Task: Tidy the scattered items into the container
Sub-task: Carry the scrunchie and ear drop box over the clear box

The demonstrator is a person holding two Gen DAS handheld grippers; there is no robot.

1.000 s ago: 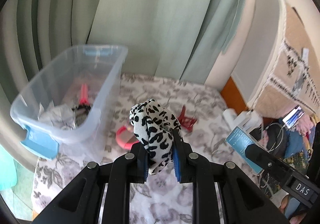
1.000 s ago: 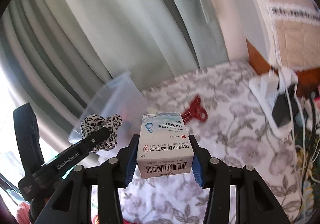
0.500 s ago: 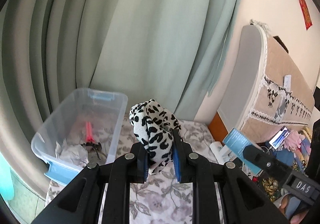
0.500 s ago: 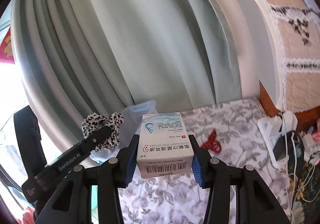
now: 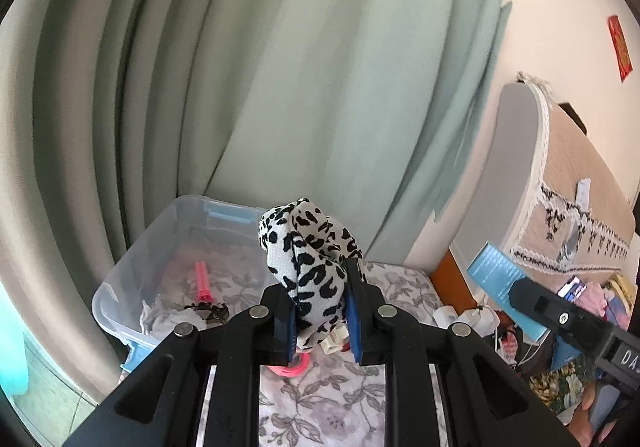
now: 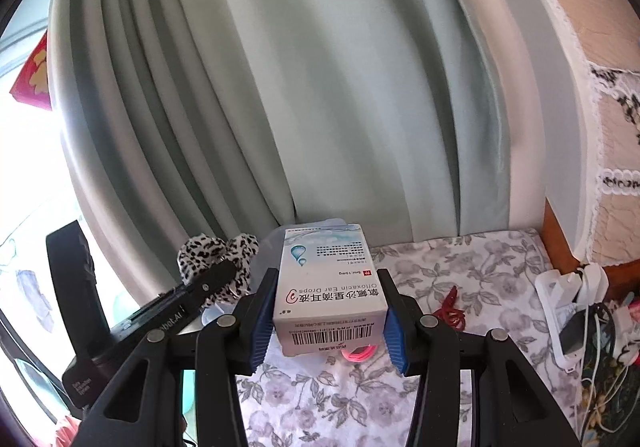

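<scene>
My left gripper (image 5: 320, 321) is shut on a black-and-white leopard-print scrunchie (image 5: 308, 251), held well above the floral table. The clear plastic bin (image 5: 132, 279) stands ahead and to the left; it holds a pink clip (image 5: 203, 281), crumpled white paper and a dark item. My right gripper (image 6: 326, 321) is shut on a white ear-drops box (image 6: 326, 287), also held above the table. The box shows in the left wrist view (image 5: 496, 279) and the scrunchie in the right wrist view (image 6: 218, 259). A pink ring (image 6: 360, 353) and a red clip (image 6: 452, 307) lie on the table.
Green curtains hang behind the table. A padded headboard (image 5: 560, 215) stands at the right. A white power strip with chargers and cables (image 6: 568, 311) lies at the table's right edge. A small white item (image 5: 334, 341) lies near the pink ring (image 5: 290, 367).
Both grippers have risen and pulled back from the table, each still holding its item. The bin and table now look smaller and lower in both views.
</scene>
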